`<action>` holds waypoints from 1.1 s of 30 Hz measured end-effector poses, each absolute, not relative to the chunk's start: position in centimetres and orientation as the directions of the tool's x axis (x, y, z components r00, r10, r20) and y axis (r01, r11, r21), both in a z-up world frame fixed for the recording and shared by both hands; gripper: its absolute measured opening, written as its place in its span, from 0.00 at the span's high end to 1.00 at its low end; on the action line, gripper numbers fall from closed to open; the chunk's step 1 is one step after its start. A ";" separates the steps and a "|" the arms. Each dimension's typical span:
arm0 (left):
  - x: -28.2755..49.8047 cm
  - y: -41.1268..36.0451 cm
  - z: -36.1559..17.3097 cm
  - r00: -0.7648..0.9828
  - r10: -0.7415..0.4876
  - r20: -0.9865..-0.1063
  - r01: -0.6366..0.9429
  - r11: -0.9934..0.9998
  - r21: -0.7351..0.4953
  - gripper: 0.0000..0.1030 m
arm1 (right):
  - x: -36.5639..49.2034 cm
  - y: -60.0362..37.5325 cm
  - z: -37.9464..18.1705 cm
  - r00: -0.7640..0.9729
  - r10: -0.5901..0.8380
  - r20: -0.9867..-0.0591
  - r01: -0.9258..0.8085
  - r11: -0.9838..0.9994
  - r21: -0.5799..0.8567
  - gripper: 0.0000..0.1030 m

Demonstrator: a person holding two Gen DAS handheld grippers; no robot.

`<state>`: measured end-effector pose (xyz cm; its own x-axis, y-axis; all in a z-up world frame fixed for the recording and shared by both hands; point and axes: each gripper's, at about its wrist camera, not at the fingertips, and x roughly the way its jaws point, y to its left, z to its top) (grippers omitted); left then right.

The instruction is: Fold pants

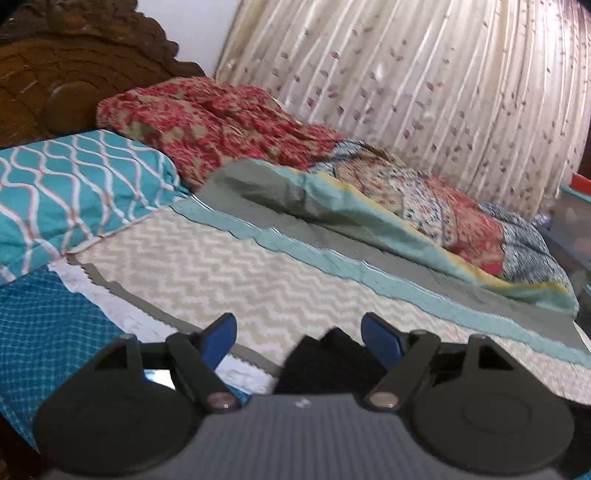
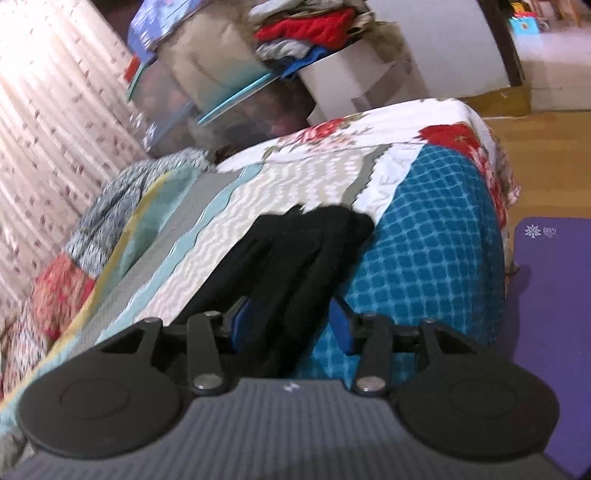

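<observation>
The black pants (image 2: 306, 243) lie stretched along the bed's quilt, running away from my right gripper toward the bed's foot. My right gripper (image 2: 291, 321) stands with its blue pads a moderate way apart, and the near end of the pants passes between them; whether it is held is unclear. In the left wrist view a small piece of the black pants (image 1: 325, 354) shows low between the fingers, near the right pad. My left gripper (image 1: 299, 332) is open wide above the chevron quilt (image 1: 229, 273).
A teal patterned pillow (image 1: 70, 195) and a red floral blanket (image 1: 207, 122) lie by the carved headboard (image 1: 55, 74). A rumpled quilt (image 1: 424, 206) lies along the curtain side. A purple mat (image 2: 550, 325) covers the floor beside the bed. Shelves with stacked clothes (image 2: 306, 33) stand past the bed.
</observation>
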<state>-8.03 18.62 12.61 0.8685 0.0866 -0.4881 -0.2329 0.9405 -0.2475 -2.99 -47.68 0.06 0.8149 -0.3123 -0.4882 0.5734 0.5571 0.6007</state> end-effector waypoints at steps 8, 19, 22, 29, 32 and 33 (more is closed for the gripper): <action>-7.5 16.0 12.8 0.860 0.060 -0.507 -0.191 0.959 -0.210 0.25 | -2.1 -51.5 -2.5 0.837 -0.285 -0.467 0.547 0.442 0.711 0.52; -6.7 13.4 11.7 0.843 -0.066 -0.534 -0.104 0.954 -0.283 0.25 | 0.4 -47.4 3.8 0.949 -0.063 -0.310 0.281 0.616 0.735 0.90; -6.5 12.1 10.6 0.829 -0.123 -0.546 -0.067 0.947 -0.315 0.25 | 1.4 -41.5 6.8 0.954 0.087 -0.287 0.128 0.748 0.651 0.90; -7.1 10.0 7.9 0.777 -0.218 -0.590 -0.003 0.936 -0.351 0.25 | 3.2 -26.5 5.9 0.797 0.323 -0.511 -0.162 0.928 0.335 0.89; -7.6 10.3 7.0 0.757 -0.236 -0.610 -0.013 0.927 -0.375 0.25 | 3.9 -23.2 2.7 0.704 0.258 -0.662 -0.174 0.966 0.192 0.87; -7.8 10.4 6.8 0.751 -0.243 -0.614 -0.012 0.924 -0.381 0.25 | 3.4 -22.7 2.5 0.719 0.238 -0.653 -0.183 0.971 0.153 0.84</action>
